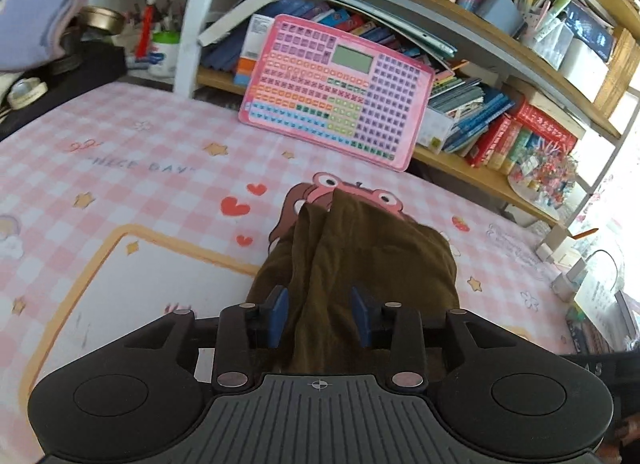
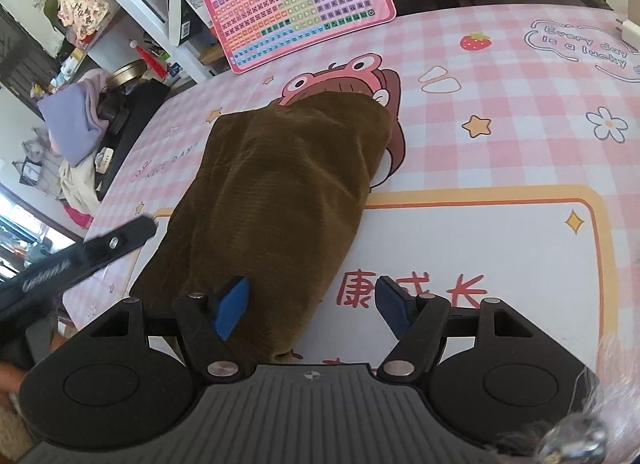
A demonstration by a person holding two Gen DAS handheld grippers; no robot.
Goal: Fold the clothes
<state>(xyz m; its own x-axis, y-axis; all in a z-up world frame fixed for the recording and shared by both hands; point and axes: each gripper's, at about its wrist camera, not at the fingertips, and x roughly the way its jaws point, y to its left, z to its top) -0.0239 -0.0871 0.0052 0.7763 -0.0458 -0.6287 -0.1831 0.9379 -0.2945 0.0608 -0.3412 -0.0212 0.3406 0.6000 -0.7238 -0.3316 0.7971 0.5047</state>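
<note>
The left gripper (image 1: 320,314) had its two blue pads spread with a ridge of the brown garment (image 2: 276,192) rising between them, though whether the pads actually touched the cloth I couldn't tell. The right gripper (image 2: 312,310) stood wide apart, one pad over the near edge of the cloth, the other over bare mat, holding nothing.

Going left to right: a lilac and pink bundle of clothes (image 2: 72,120) was heaped at the far left beside a round metal tin (image 1: 102,18) and a white cup (image 1: 164,52) with pens standing in it. Then came the single brown garment, lying loosely folded and lumpy on the pink checked mat (image 1: 120,152), covering part of a printed cartoon frog (image 2: 340,72). One pink keyboard toy (image 1: 340,92) leaned against the wooden shelves (image 1: 500,176) behind. The lower shelf held a row of books (image 1: 520,136); the upper one, a grey holder (image 1: 500,8) crammed with pens – too many, and too blurred, to count
</note>
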